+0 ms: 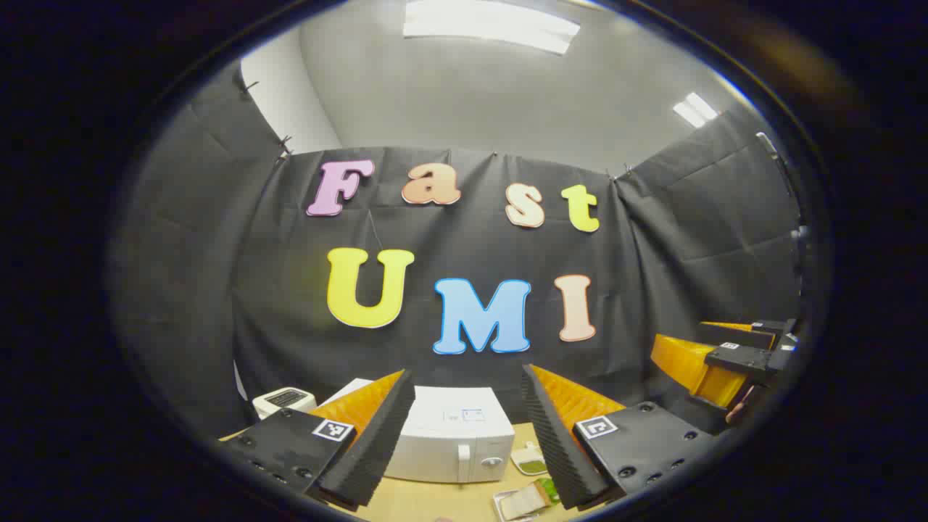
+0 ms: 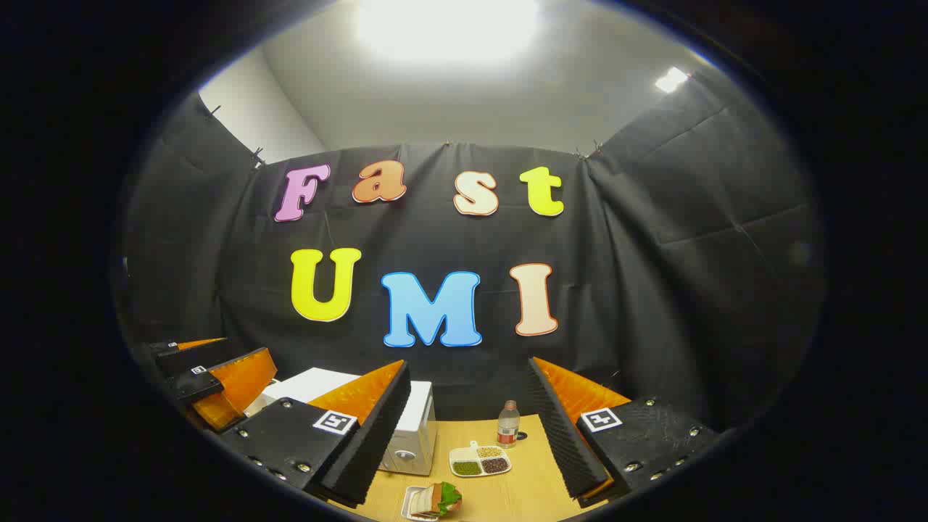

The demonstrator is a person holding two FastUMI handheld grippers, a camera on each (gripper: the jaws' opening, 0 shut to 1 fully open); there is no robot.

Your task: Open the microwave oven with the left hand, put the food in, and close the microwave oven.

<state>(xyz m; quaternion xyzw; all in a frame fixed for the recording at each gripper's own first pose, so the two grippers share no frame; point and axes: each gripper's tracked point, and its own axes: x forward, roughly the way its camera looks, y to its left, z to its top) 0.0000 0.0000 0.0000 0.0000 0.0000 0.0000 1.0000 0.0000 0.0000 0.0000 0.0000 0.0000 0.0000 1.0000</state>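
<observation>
In the left gripper view, at nine o'clock from the microwave oven (image 1: 451,444), we see a small white appliance (image 1: 284,399) against the cloth. The oven stands on the wooden table (image 1: 428,502) with its door closed, straight ahead between our left gripper (image 1: 467,435) fingers, which are spread wide and grasp nothing. At four o'clock from the oven lies a divided tray (image 1: 529,460), and nearer us the sandwich (image 1: 523,502) on its white dish. Far out at three o'clock the right gripper (image 1: 714,366) hangs in the air.

The right gripper view adds what the other lacks: a small bottle (image 2: 508,425) at twelve o'clock from the divided tray, whose compartments hold green, pale and dark grains. Here the oven sits at nine o'clock behind the near finger. The right gripper's fingers are likewise parted, empty, with the sandwich at six o'clock.
</observation>
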